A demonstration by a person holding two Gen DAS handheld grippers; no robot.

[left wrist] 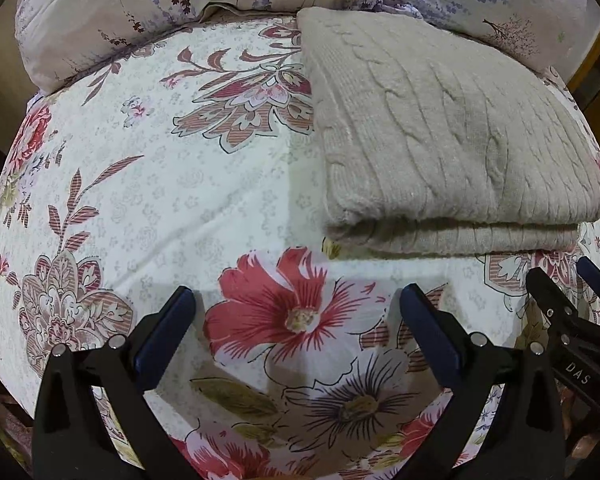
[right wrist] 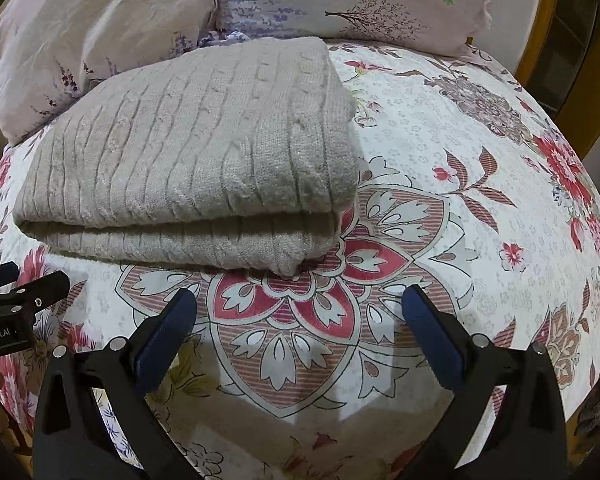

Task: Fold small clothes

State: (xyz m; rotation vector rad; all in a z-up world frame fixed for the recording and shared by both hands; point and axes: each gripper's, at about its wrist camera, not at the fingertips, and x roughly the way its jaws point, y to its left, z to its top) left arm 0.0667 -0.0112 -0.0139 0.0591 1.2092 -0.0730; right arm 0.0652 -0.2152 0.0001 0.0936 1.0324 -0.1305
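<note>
A beige cable-knit sweater (left wrist: 440, 128) lies folded in a neat rectangle on the floral bedspread (left wrist: 180, 184), its folded edge facing me. It also shows in the right wrist view (right wrist: 196, 152). My left gripper (left wrist: 298, 300) is open and empty, hovering over the bedspread just in front of and left of the sweater. My right gripper (right wrist: 300, 304) is open and empty, just in front of the sweater's right corner. Each gripper shows at the edge of the other's view: the right gripper (left wrist: 572, 280) and the left gripper (right wrist: 20, 280).
Two pillows with a lavender print (right wrist: 100, 32) lie behind the sweater at the head of the bed. A wooden frame (right wrist: 540, 40) stands at the far right. The bedspread (right wrist: 460, 160) stretches right of the sweater.
</note>
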